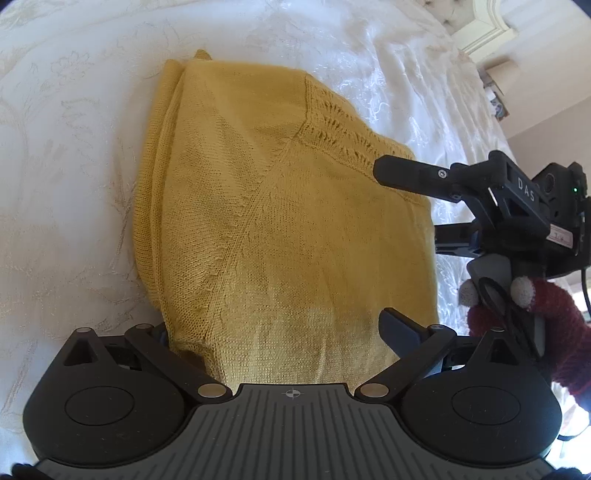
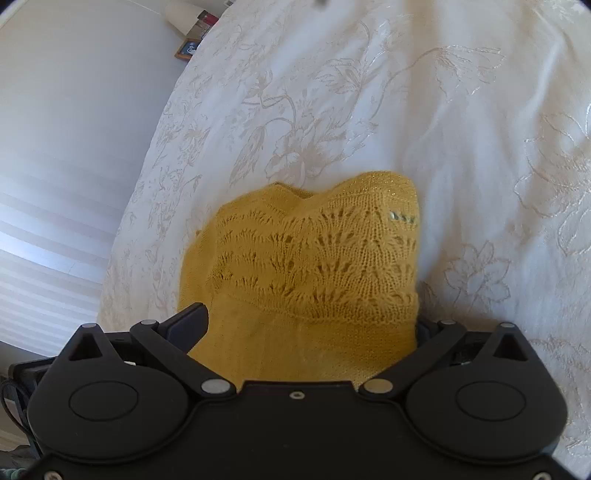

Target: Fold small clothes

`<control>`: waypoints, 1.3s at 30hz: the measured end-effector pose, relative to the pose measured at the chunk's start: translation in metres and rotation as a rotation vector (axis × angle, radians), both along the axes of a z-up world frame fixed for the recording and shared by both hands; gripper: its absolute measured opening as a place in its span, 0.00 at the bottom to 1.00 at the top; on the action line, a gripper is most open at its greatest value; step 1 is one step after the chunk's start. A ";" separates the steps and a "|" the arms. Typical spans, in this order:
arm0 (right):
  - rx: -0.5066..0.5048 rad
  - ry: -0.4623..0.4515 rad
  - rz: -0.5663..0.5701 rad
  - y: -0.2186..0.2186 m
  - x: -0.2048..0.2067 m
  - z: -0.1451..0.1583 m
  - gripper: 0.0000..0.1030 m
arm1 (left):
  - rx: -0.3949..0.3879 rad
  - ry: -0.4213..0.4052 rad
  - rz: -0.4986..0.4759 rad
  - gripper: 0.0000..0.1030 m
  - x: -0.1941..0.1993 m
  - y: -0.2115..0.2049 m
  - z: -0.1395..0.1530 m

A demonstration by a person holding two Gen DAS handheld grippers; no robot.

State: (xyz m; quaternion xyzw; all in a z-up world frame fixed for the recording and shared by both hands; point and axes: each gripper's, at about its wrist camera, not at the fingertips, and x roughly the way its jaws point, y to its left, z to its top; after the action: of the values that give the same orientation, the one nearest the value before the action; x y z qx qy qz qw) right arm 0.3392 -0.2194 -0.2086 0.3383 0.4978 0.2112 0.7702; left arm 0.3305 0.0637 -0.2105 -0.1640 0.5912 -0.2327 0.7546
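Note:
A mustard-yellow knitted garment (image 1: pixel 280 206) lies folded on a white embroidered bedspread (image 1: pixel 74 155). Its lacy yoke (image 2: pixel 317 251) fills the middle of the right wrist view. My left gripper (image 1: pixel 277 325) is open at the garment's near edge. Its right finger (image 1: pixel 397 326) rests on top of the knit, and the left one is hidden under the fabric. My right gripper (image 2: pixel 308 319) is open wide at the garment's side, with the knit lying between its jaws. Its left finger (image 2: pixel 192 317) shows and the other is covered. From the left wrist view, the right gripper (image 1: pixel 406 206) comes in from the right.
A hand in a dark red knit glove (image 1: pixel 554 325) holds the right gripper. The bedspread (image 2: pixel 406 92) stretches well beyond the garment. The bed's edge curves down the left side against a pale wall (image 2: pixel 74 147). Small items (image 2: pixel 192 33) stand past the far corner.

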 end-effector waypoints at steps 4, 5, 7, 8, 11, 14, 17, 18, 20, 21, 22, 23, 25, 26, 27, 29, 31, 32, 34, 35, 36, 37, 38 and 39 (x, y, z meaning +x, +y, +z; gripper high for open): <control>0.023 0.007 0.000 -0.003 -0.001 0.001 0.91 | -0.057 0.036 0.065 0.86 0.002 0.015 -0.002; 0.015 0.010 0.000 -0.005 -0.002 0.002 0.77 | -0.065 0.040 0.072 0.77 0.002 0.019 -0.002; -0.020 0.018 -0.001 -0.008 -0.006 0.003 0.55 | -0.072 0.051 0.074 0.55 0.001 0.025 -0.003; -0.017 0.019 -0.001 -0.010 -0.007 0.004 0.49 | -0.071 0.065 0.071 0.38 0.002 0.028 -0.004; -0.023 0.016 -0.021 -0.012 -0.012 0.012 0.41 | -0.139 0.121 0.077 0.21 0.004 0.035 -0.008; -0.037 0.012 -0.058 -0.010 -0.019 0.025 0.37 | -0.154 0.120 0.063 0.21 0.002 0.031 -0.002; -0.013 0.012 -0.103 -0.013 -0.032 0.037 0.35 | -0.170 0.124 0.049 0.20 -0.004 0.025 0.004; -0.008 0.014 -0.114 -0.015 -0.037 0.041 0.35 | -0.174 0.127 0.044 0.20 -0.007 0.023 0.006; -0.018 0.018 -0.124 -0.017 -0.049 0.049 0.35 | -0.186 0.135 0.028 0.20 -0.015 0.016 0.008; -0.024 0.020 -0.125 -0.018 -0.055 0.051 0.35 | -0.190 0.138 0.018 0.20 -0.019 0.011 0.008; -0.031 0.026 -0.130 -0.021 -0.063 0.054 0.35 | -0.195 0.144 0.004 0.20 -0.024 0.005 0.009; -0.036 0.031 -0.135 -0.024 -0.070 0.056 0.35 | -0.200 0.151 -0.010 0.20 -0.028 -0.001 0.008; -0.047 0.044 -0.149 -0.032 -0.087 0.060 0.35 | -0.210 0.170 -0.040 0.20 -0.040 -0.015 0.009; -0.049 0.051 -0.157 -0.037 -0.096 0.061 0.35 | -0.216 0.177 -0.055 0.20 -0.047 -0.022 0.009; -0.049 0.056 -0.163 -0.042 -0.106 0.062 0.35 | -0.223 0.185 -0.072 0.20 -0.054 -0.029 0.009; -0.054 0.068 -0.172 -0.053 -0.127 0.065 0.35 | -0.235 0.200 -0.106 0.20 -0.068 -0.045 0.011; -0.065 0.085 -0.176 -0.063 -0.149 0.067 0.35 | -0.247 0.218 -0.137 0.20 -0.084 -0.062 0.011; -0.069 0.093 -0.178 -0.068 -0.158 0.067 0.35 | -0.250 0.225 -0.149 0.20 -0.091 -0.070 0.011; -0.075 0.113 -0.185 -0.080 -0.181 0.067 0.35 | -0.253 0.236 -0.168 0.20 -0.105 -0.083 0.010; -0.078 0.119 -0.187 -0.086 -0.190 0.067 0.35 | -0.253 0.238 -0.176 0.20 -0.111 -0.089 0.009; -0.083 0.123 -0.188 -0.090 -0.197 0.067 0.35 | -0.250 0.239 -0.181 0.20 -0.116 -0.095 0.009; -0.095 0.126 -0.189 -0.095 -0.205 0.067 0.35 | -0.241 0.238 -0.183 0.20 -0.120 -0.100 0.008; -0.119 0.127 -0.187 -0.099 -0.211 0.066 0.35 | -0.217 0.231 -0.182 0.20 -0.125 -0.106 0.006; -0.151 0.125 -0.180 -0.102 -0.215 0.065 0.36 | -0.181 0.218 -0.176 0.20 -0.129 -0.110 0.005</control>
State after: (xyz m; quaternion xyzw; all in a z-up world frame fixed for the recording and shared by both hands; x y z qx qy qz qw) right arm 0.1244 -0.3215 -0.1437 0.3353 0.5267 0.0816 0.7768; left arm 0.2014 -0.0466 -0.2057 -0.2033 0.6582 -0.3311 0.6449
